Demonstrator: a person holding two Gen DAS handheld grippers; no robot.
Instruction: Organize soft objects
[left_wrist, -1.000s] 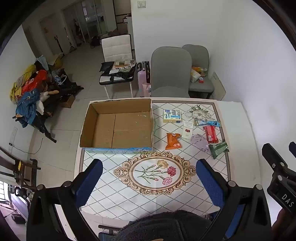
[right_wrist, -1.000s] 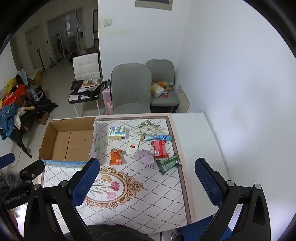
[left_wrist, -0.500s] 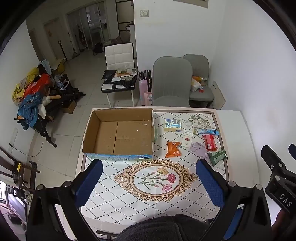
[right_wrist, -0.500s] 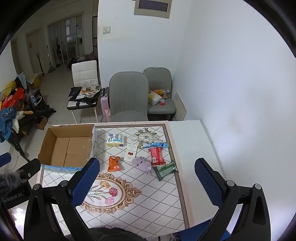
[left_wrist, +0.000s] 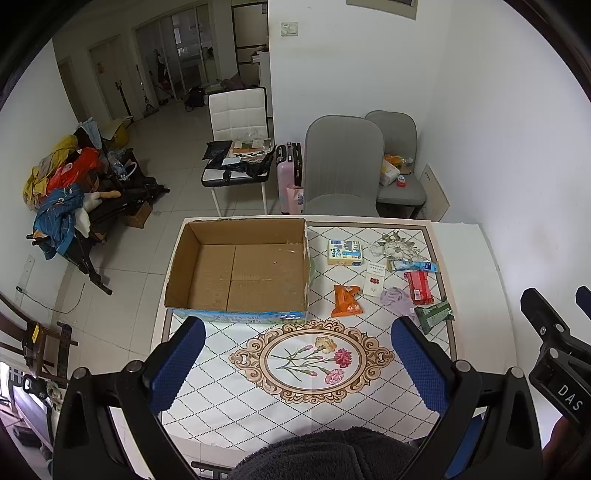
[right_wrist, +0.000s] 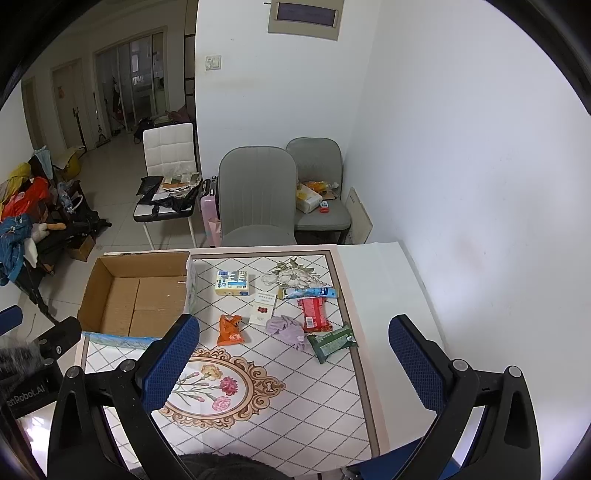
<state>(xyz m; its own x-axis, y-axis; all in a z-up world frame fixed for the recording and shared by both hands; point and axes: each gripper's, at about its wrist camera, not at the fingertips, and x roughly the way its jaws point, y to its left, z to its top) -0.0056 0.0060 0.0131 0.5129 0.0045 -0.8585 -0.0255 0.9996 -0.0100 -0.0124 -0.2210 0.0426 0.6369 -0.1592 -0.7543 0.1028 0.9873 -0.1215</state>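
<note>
An open, empty cardboard box (left_wrist: 236, 269) (right_wrist: 136, 295) sits at the table's far left. Right of it lie an orange pouch (left_wrist: 345, 301) (right_wrist: 229, 329), a lilac cloth (left_wrist: 397, 300) (right_wrist: 288, 328), a red pack (left_wrist: 418, 287) (right_wrist: 314, 314), a green pack (left_wrist: 434, 315) (right_wrist: 332, 341), a blue tube (left_wrist: 413, 265) (right_wrist: 312, 292), a white card (left_wrist: 373, 282) (right_wrist: 263, 309) and a yellow-blue tissue pack (left_wrist: 344, 252) (right_wrist: 232, 282). My left gripper (left_wrist: 295, 365) and right gripper (right_wrist: 295, 365) are both open and empty, held high above the table's near side.
The table (left_wrist: 476, 266) has a tile-patterned cloth with a floral medallion (left_wrist: 312, 360). Grey chairs (left_wrist: 341, 166) stand behind it against a white wall. A white chair (left_wrist: 240, 147) with clutter and a pile of clothes (left_wrist: 62, 192) are on the floor left.
Both grippers have risen and pulled back from the table, so the table looks smaller and more of the room shows. Nothing on the table has moved.
</note>
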